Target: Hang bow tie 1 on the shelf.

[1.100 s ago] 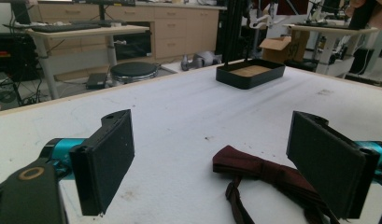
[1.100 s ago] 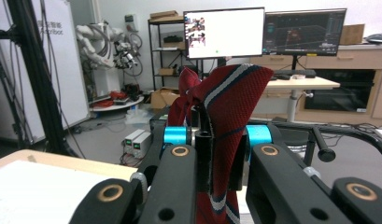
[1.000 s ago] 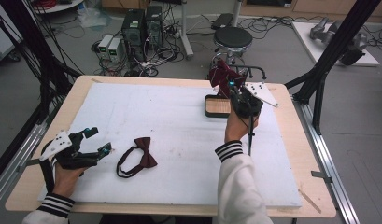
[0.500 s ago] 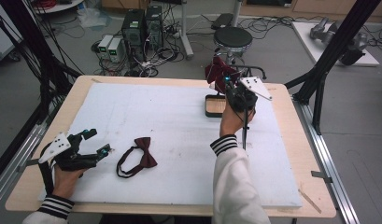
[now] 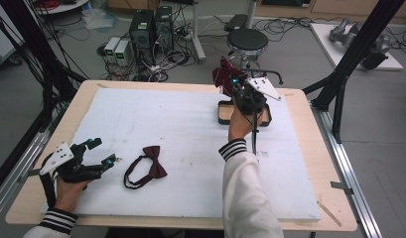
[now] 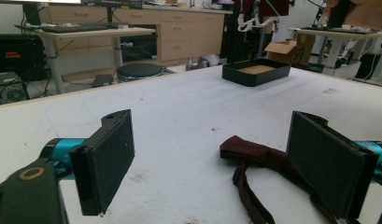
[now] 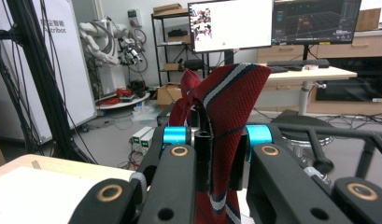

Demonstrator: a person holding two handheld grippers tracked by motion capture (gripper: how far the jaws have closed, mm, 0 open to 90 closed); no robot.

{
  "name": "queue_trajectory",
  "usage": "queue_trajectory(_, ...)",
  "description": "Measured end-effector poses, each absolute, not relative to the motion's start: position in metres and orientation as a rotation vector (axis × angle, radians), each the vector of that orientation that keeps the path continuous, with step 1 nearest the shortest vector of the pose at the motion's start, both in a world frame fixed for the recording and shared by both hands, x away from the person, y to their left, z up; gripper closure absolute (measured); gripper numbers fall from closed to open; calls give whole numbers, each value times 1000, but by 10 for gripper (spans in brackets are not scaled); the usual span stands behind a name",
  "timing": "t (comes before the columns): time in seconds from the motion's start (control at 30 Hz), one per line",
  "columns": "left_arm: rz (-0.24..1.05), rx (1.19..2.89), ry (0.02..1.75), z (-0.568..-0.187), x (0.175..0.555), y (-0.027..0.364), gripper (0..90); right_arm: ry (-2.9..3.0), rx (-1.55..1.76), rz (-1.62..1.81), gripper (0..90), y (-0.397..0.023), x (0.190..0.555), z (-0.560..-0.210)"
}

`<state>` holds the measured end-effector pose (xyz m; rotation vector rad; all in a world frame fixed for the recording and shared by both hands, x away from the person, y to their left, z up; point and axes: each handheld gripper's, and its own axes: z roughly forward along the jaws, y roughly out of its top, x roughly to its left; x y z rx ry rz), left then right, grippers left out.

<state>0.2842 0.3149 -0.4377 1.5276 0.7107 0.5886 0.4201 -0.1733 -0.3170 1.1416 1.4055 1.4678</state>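
My right gripper (image 5: 234, 85) is raised above the far side of a black tray (image 5: 223, 119) at the back right of the white mat. It is shut on a red striped tie (image 5: 222, 74). In the right gripper view the tie (image 7: 231, 105) stands folded up between the closed jaws of this gripper (image 7: 219, 154). A dark maroon bow tie (image 5: 147, 169) with its strap lies flat on the mat at the front left. My left gripper (image 5: 103, 151) rests just left of it, open and holding nothing. Its own view shows the bow tie (image 6: 259, 154) ahead of the wide jaws of the left gripper (image 6: 212, 165).
A white mat (image 5: 180, 124) covers most of the wooden table (image 5: 300, 99). The black tray (image 6: 256, 73) has a brown floor. A round stool (image 5: 247, 40) and computer boxes (image 5: 150, 29) stand beyond the far edge. Black frame posts (image 5: 347, 74) flank the table.
My right gripper has carried the striped tie a little farther away and to the left, above the tray. The left gripper and the maroon bow tie have stayed put.
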Motion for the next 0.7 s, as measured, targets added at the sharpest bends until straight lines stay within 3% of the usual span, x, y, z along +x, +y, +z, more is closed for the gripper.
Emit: queue_trajectory(0.7, 592, 1523, 709, -438, 283, 320, 158, 1524, 1222, 1501, 856, -155, 433, -333)
